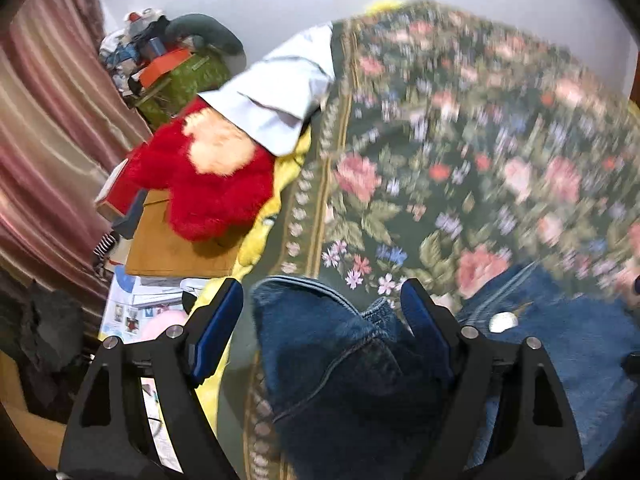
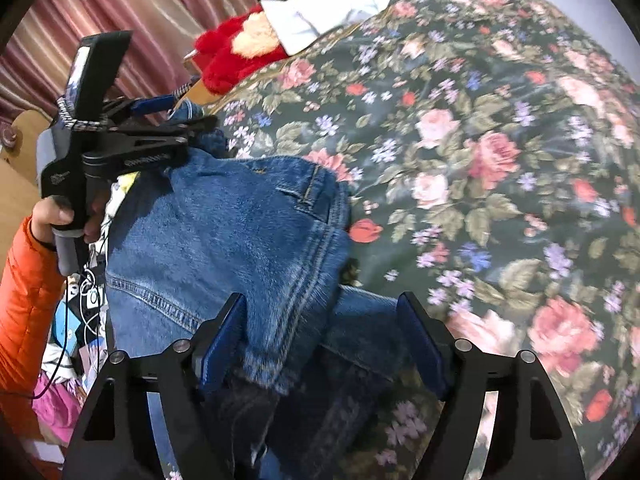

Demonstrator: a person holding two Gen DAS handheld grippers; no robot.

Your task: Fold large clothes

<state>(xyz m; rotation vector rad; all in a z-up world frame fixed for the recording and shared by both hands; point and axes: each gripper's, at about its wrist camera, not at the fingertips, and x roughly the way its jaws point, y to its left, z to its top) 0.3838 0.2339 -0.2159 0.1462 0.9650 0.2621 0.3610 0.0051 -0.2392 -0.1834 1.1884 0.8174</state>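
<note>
A blue denim jacket (image 2: pixel 240 232) lies bunched at the near edge of a bed with a dark green floral cover (image 2: pixel 480 120). In the left wrist view the denim (image 1: pixel 344 368) bulges up between the fingers of my left gripper (image 1: pixel 322 312), whose jaws stand wide apart. A metal button (image 1: pixel 502 322) shows on the cloth to the right. My right gripper (image 2: pixel 322 328) also stands open, with a folded denim hem between its blue pads. The left gripper (image 2: pixel 176 136) shows in the right wrist view at the jacket's far left corner.
A red plush toy (image 1: pixel 212 184) and a pale blue shirt (image 1: pixel 280 92) lie at the bed's far left. A wooden board (image 1: pixel 176 244), papers and boxes lie beside the bed. Pink striped curtains (image 1: pixel 48 120) hang on the left. The person's orange sleeve (image 2: pixel 24 300) is low left.
</note>
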